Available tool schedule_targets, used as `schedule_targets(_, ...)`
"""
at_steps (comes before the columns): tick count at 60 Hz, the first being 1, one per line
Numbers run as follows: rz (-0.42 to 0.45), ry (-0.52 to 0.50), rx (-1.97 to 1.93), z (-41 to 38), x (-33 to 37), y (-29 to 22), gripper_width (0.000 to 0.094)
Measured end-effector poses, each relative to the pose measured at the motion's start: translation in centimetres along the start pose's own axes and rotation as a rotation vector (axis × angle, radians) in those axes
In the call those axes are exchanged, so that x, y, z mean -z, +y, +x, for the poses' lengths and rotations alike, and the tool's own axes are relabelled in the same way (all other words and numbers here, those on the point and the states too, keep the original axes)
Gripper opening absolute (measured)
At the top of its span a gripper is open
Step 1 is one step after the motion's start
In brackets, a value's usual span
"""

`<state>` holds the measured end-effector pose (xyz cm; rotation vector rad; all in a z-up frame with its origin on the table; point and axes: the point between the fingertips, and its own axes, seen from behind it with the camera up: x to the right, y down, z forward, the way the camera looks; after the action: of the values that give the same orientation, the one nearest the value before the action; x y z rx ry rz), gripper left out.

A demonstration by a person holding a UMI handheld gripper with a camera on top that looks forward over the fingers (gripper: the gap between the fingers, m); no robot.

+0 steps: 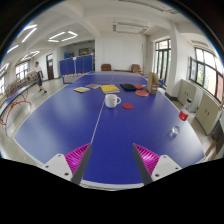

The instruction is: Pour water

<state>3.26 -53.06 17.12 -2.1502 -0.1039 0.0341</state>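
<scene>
The tool (pixel 111 155) stood released, grasping nothing. The white mug (pixel 112 100) lay well ahead on the blue surface (pixel 60 125), almost straight beyond the fingers.

You stood in big recreation hall, sort used for table tennis. Blue ping-pong counter (pixel 70 120) with white centre line lay under you; more blue tables (pixel 78 66) stood folded near far wall. Long fluorescent lights (pixel 62 36) ran across ceiling, air-conditioning unit (pixel 130 28) hung high, tall windows (pixel 203 70) lined the side. Person (pixel 39 74) stood off by far tables.
</scene>
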Motion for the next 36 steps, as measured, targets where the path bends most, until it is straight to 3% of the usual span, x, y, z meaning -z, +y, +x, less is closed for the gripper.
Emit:
schedule_targets(14,-0.001,0.2,-0.047,22.4,-8.4,4.3,0.0853)
schedule_targets(25,0.09,0.291,-0.091,36.6,-14.9,1.8,0.0844)
schedule_targets(36,0.196,0.28,-0.084,43.4,-21.5,-3.3,0.0846)
